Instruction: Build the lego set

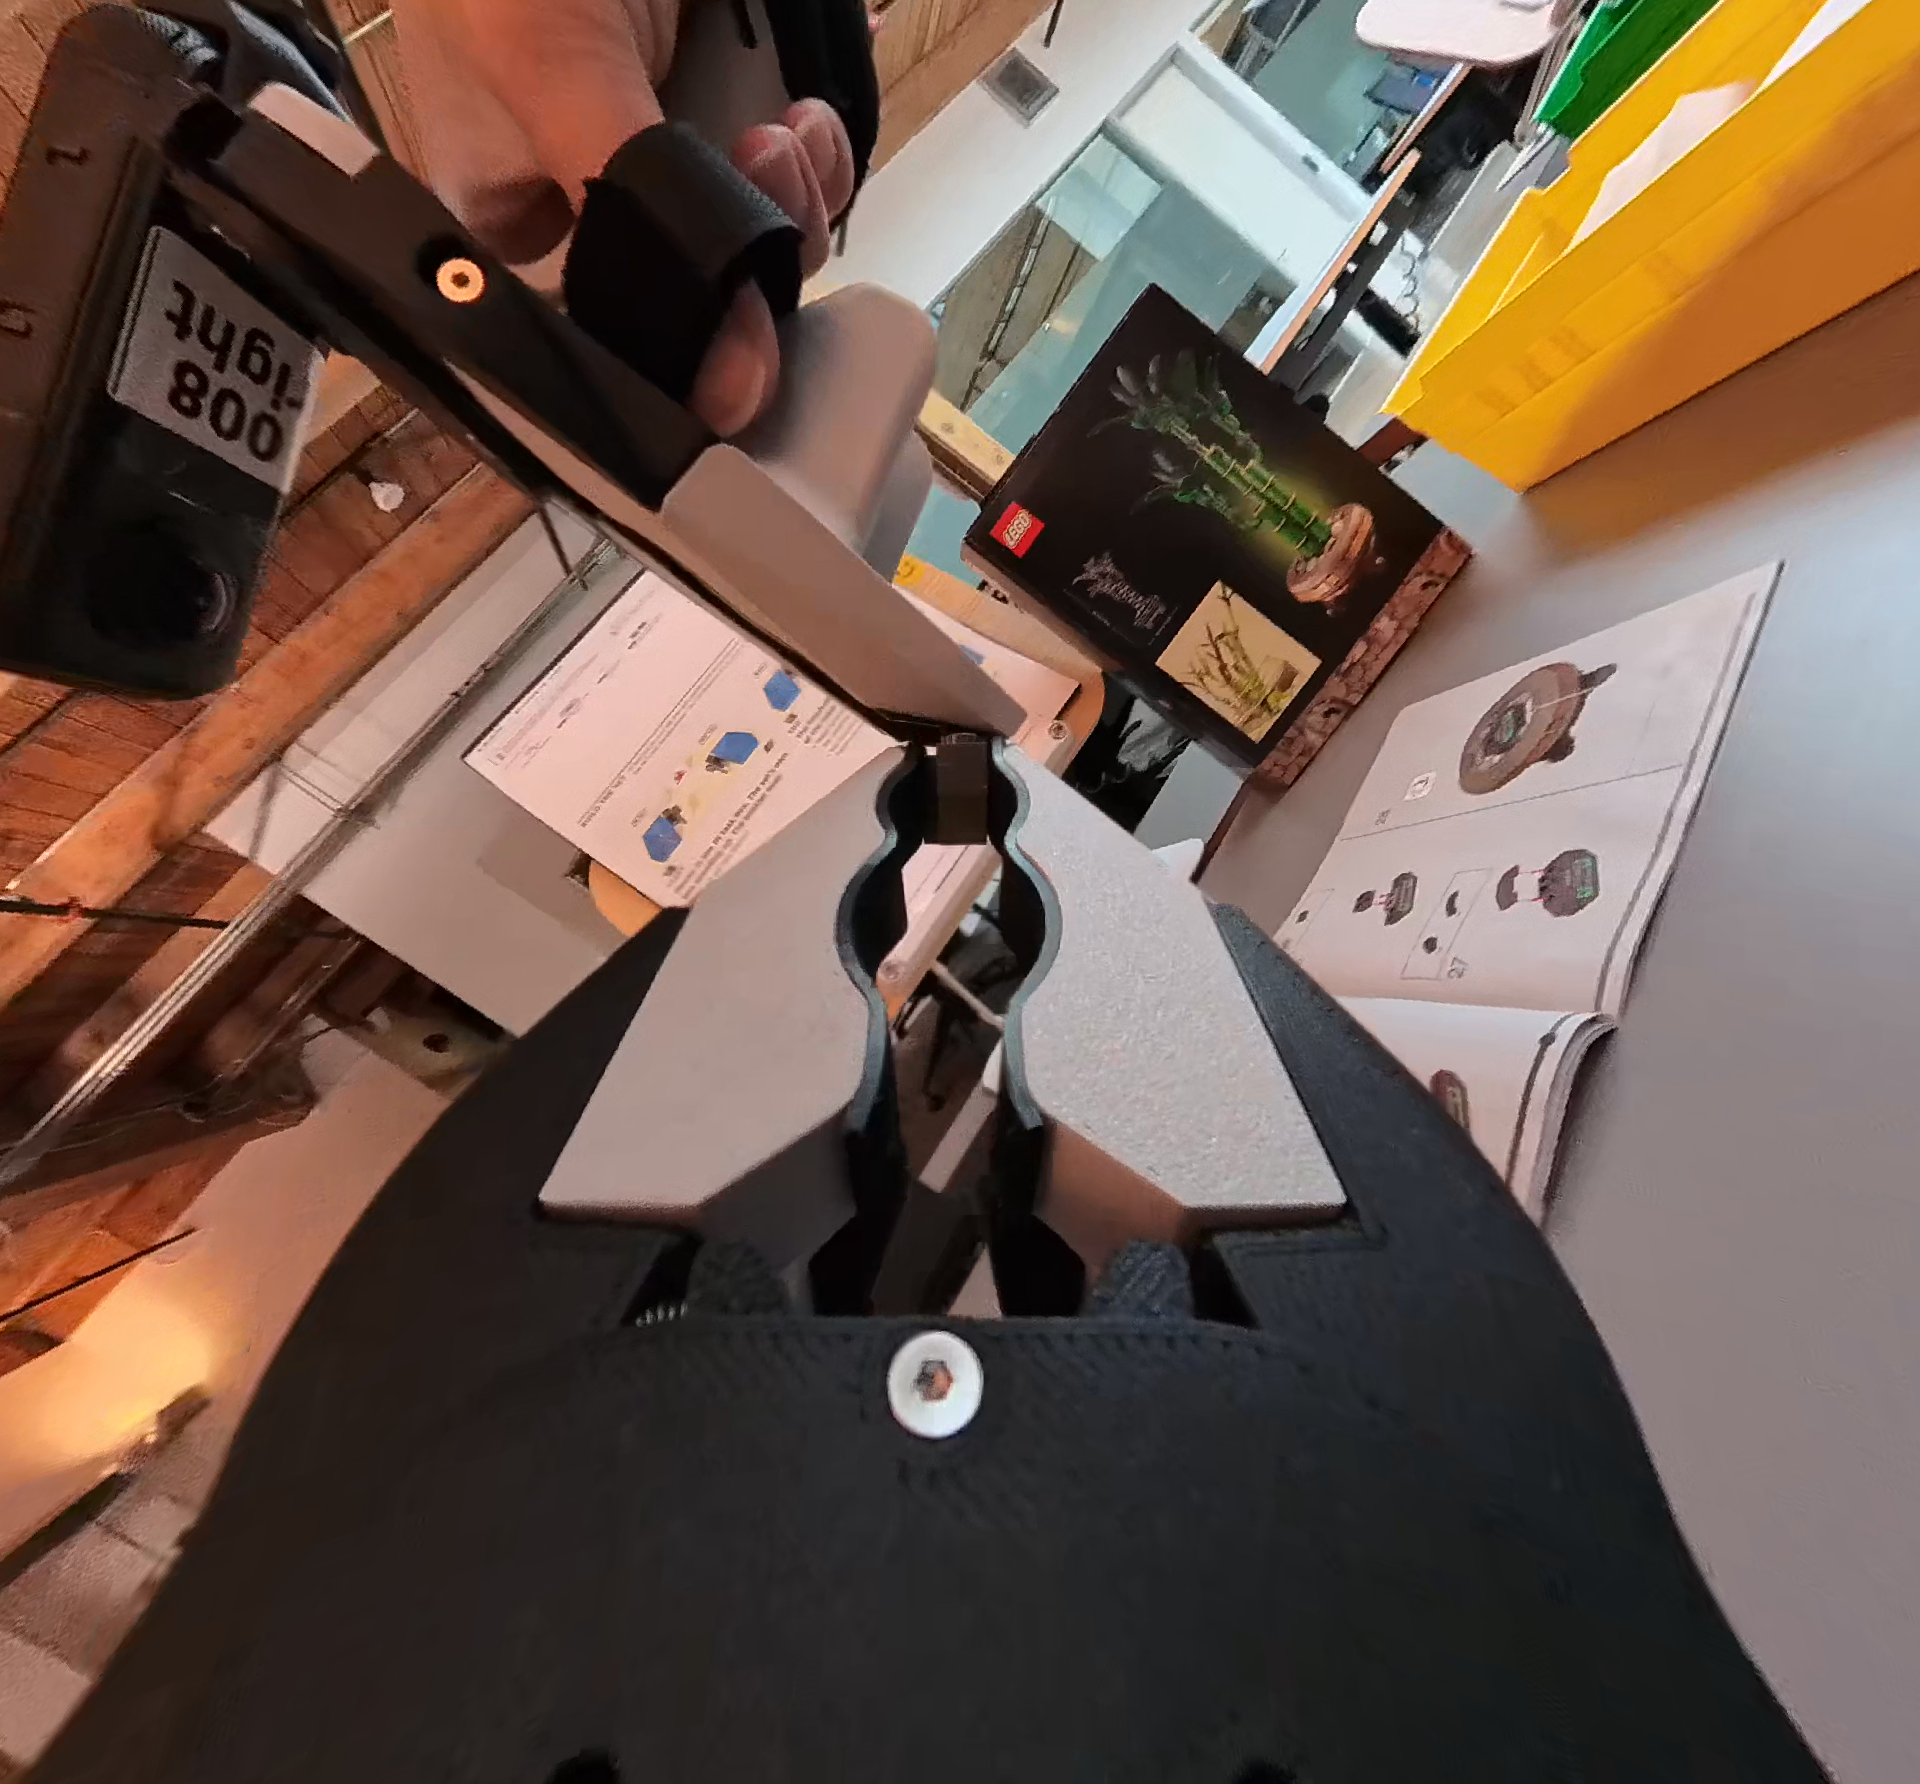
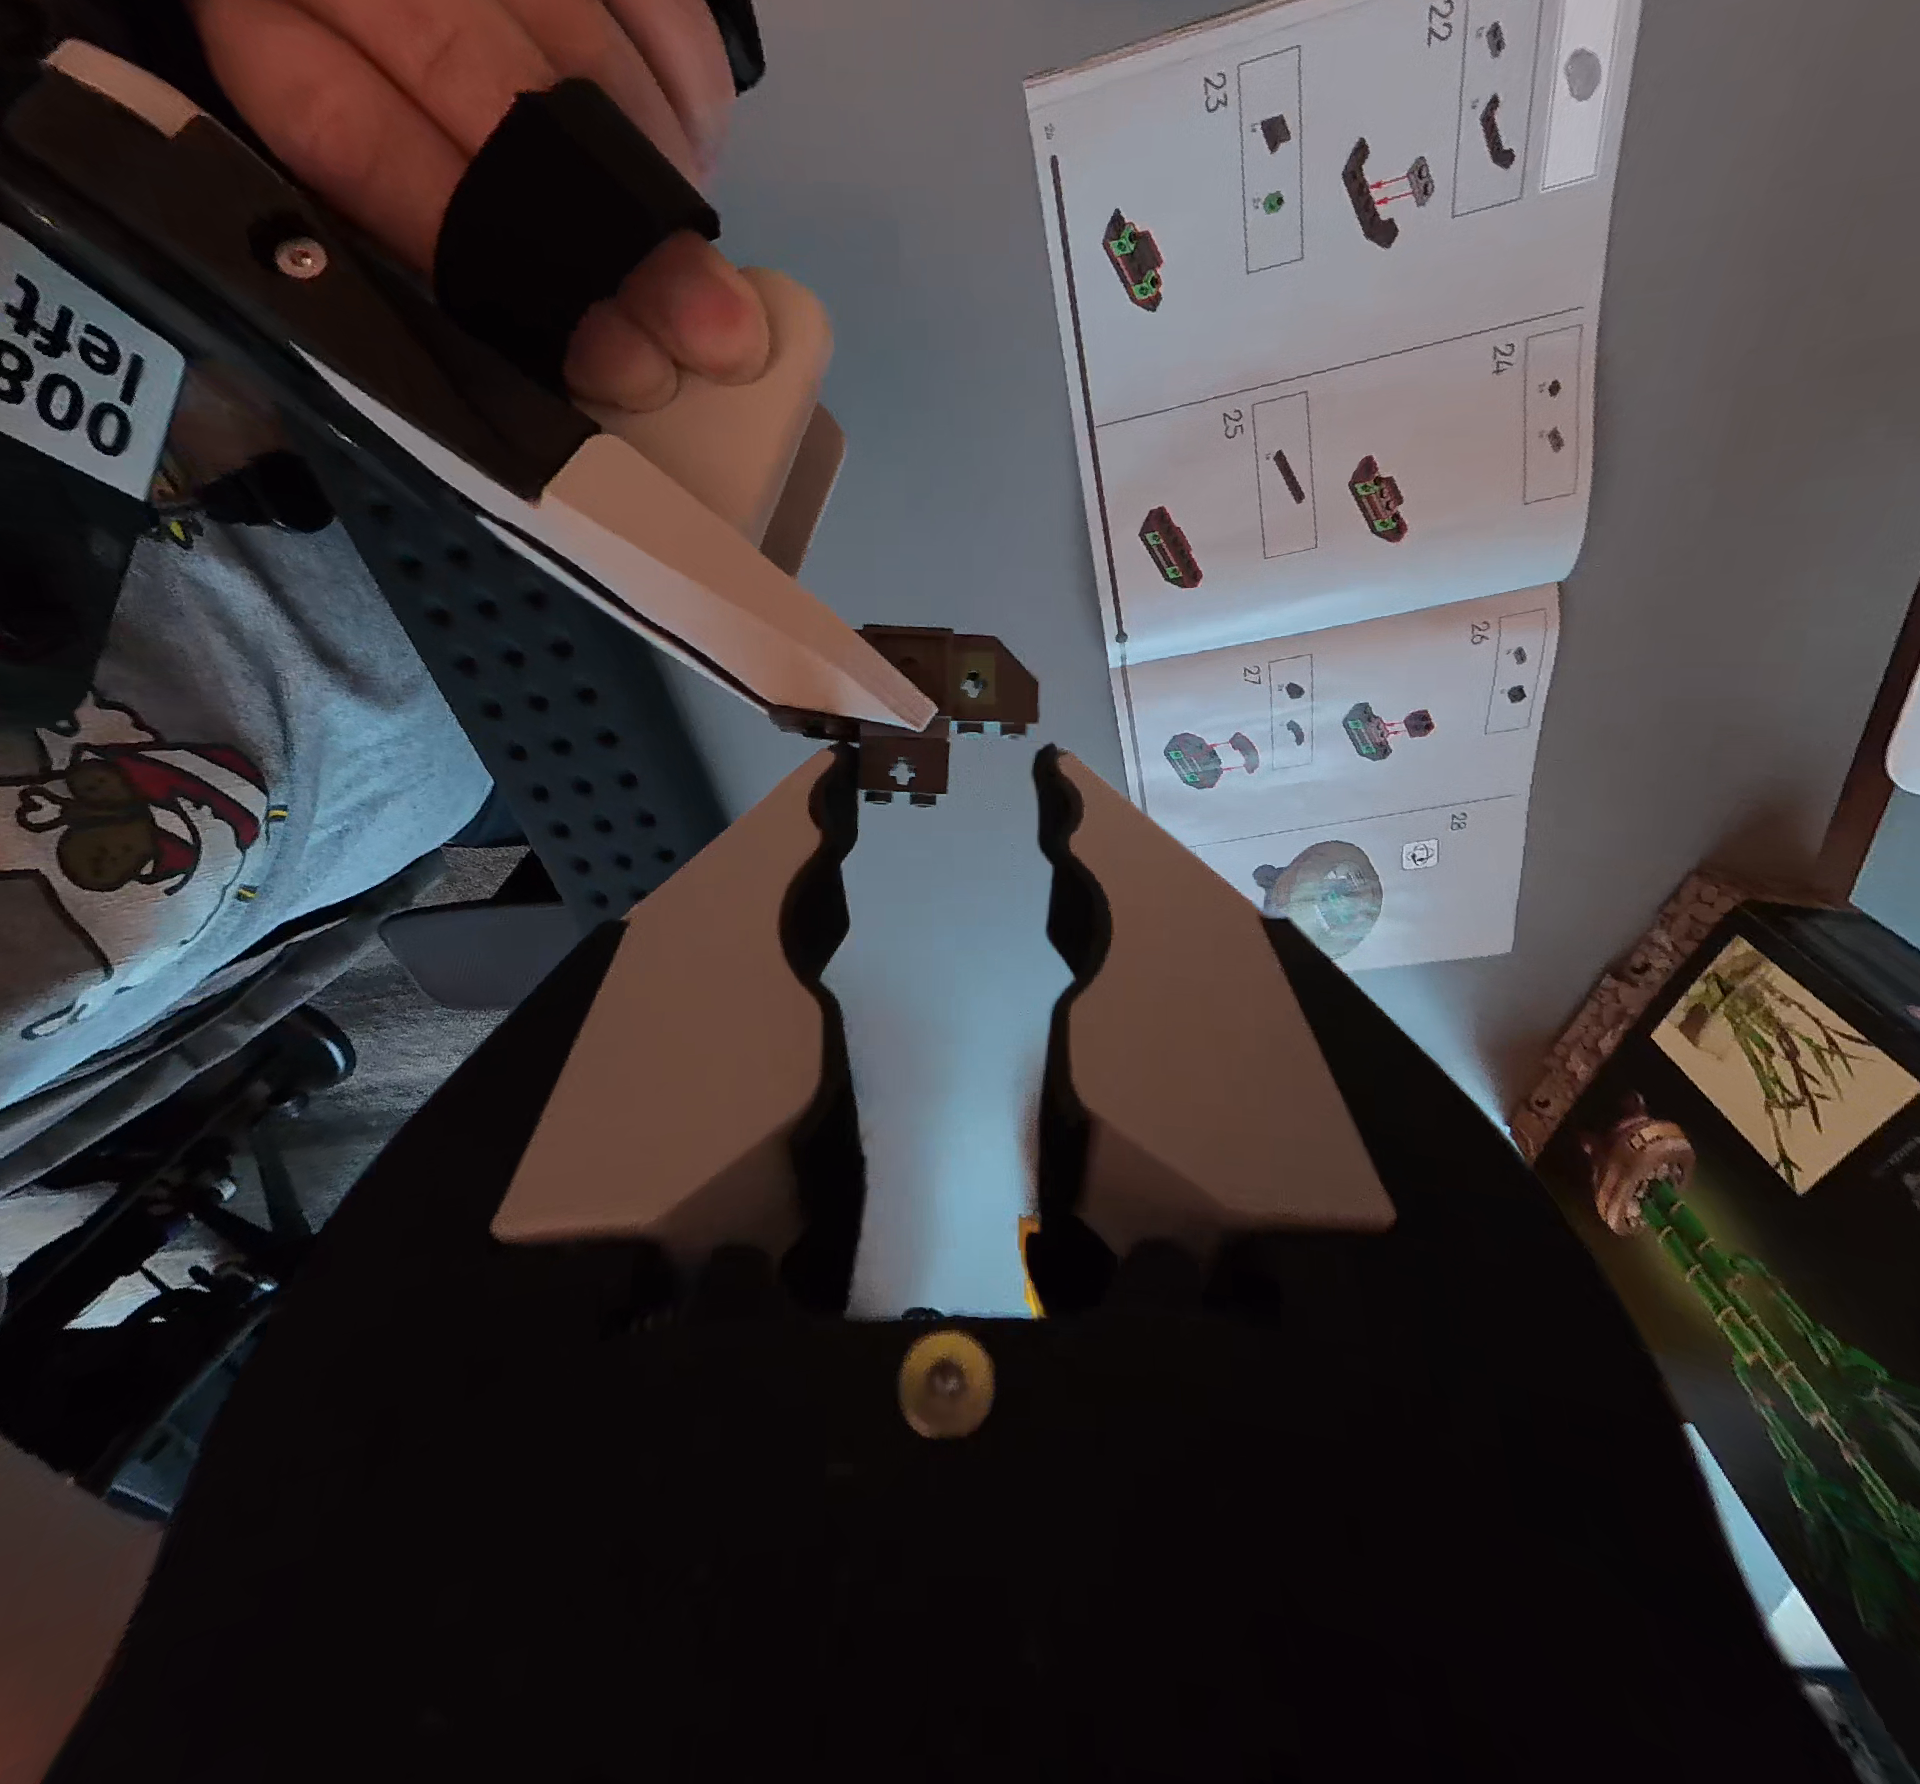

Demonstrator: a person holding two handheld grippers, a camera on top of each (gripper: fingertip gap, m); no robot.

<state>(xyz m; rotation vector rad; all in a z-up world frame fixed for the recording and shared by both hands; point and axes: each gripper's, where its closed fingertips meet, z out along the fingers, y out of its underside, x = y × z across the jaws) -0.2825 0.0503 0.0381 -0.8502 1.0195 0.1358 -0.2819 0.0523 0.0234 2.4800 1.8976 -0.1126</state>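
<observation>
Left tongs (image 1: 951,778) clamped a brown brick (image 1: 954,792); right tongs (image 2: 940,768) stood apart beside it.
Above the manual (image 2: 1340,404), a sideways nudge could knock the brick loose.

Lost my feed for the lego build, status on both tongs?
Left tongs shut on small dark brick, held up off table. Right tongs open, tips at brown brick assembly. Open instruction booklet on table, nothing blocking.

The right gripper (image 2: 940,768) gapes beside a small brown brick assembly (image 2: 951,695). The left gripper (image 2: 914,711) pinches that assembly above the open paper instruction booklet (image 2: 1340,446).
</observation>
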